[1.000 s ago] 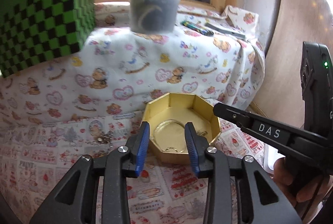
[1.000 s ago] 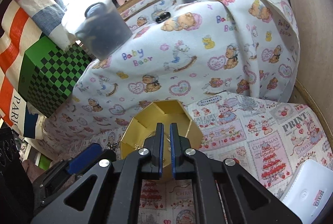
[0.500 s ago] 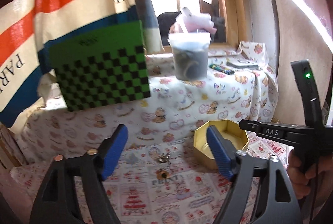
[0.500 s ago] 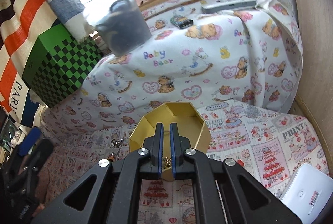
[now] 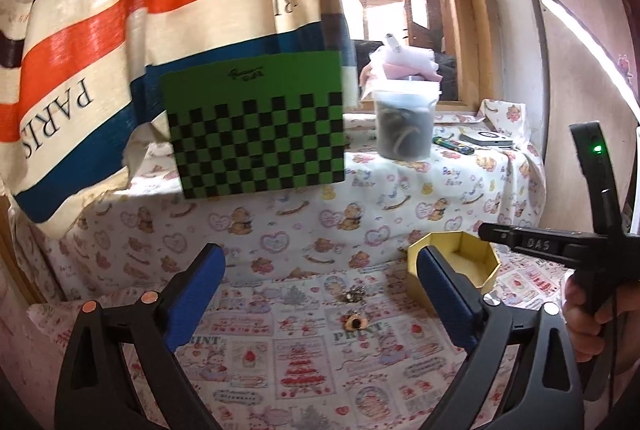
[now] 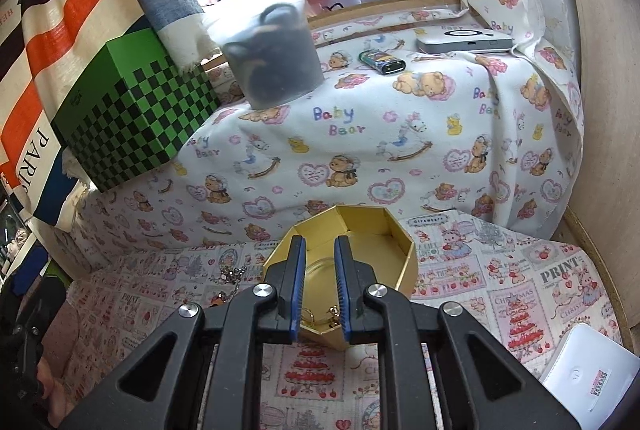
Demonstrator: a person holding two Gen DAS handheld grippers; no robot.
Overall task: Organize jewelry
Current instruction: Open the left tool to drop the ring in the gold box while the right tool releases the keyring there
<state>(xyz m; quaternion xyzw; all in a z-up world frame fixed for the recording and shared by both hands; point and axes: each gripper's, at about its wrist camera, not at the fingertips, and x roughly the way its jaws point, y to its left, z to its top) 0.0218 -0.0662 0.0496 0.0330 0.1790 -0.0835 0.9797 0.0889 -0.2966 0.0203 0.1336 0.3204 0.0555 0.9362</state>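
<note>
While the right gripper (image 6: 320, 284) parts its narrow jaws over the gold box (image 6: 400, 262), nothing pinched, we should let the chain (image 6: 320, 312) settle inside. Our left gripper (image 5: 320, 290) spreads wide and empty; next we centre it over the loose jewelry (image 5: 354, 310) on the desk (image 5: 260, 362), left of the box.

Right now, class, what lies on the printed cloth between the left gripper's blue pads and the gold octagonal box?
In the left wrist view, two small jewelry pieces lie there, left of the gold octagonal box.
</note>
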